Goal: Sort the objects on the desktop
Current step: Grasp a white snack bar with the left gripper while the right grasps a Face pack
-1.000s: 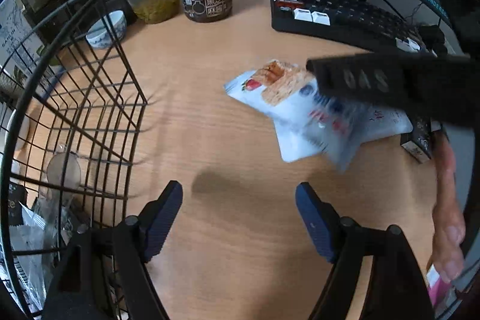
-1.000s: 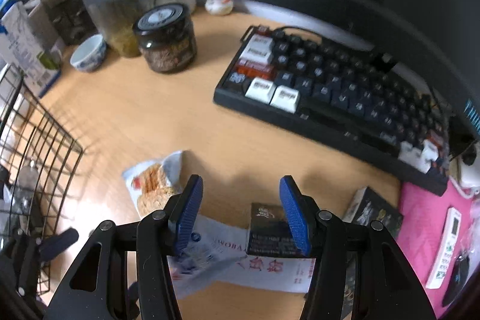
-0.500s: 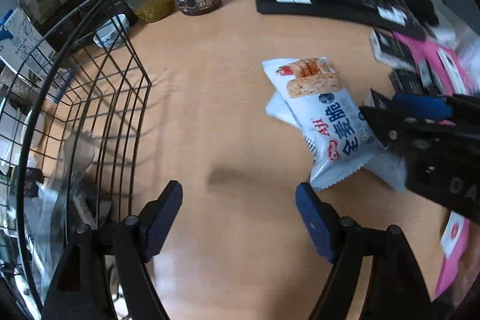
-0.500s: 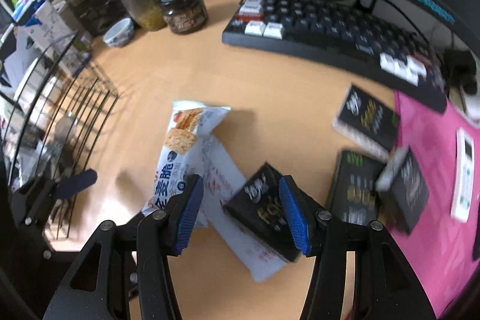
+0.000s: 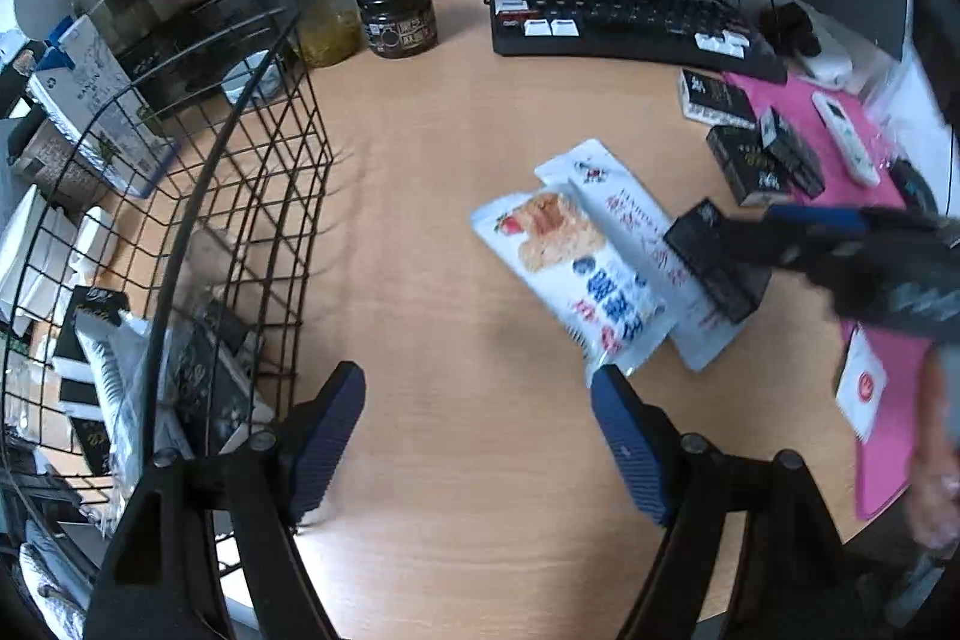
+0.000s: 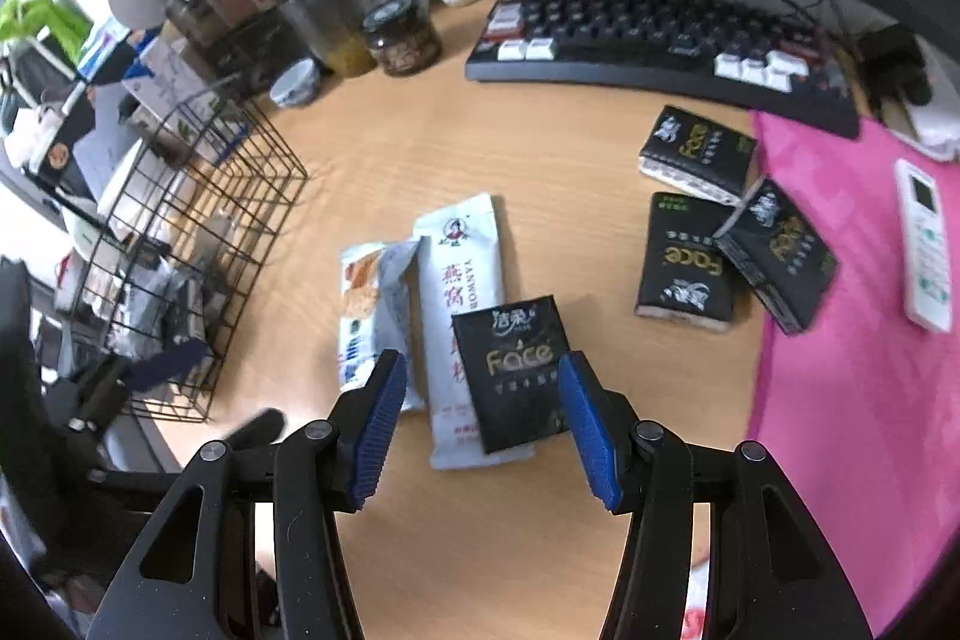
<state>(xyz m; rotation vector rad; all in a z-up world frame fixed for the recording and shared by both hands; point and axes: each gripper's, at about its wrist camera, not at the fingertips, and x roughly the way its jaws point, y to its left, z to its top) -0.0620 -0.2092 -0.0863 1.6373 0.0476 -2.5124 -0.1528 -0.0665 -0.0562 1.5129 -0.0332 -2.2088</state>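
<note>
Pick-up step in hand: right gripper (image 6: 480, 421), jaws apart, frames the black "Face" tissue pack (image 6: 519, 370) at lower centre atop a white sachet (image 6: 459, 274), untouched; left gripper (image 5: 480, 436) hangs open beside the wire basket (image 5: 240, 196); next, descend and clamp.

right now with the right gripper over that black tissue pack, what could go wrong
The black tissue pack lies on top of the long white sachet, so the right gripper, open around it, could pinch or drag the sachet too. The cracker packet overlaps the sachet's other edge and may get shoved along. The left gripper hangs open beside the wire basket and could clip its rim.
</note>
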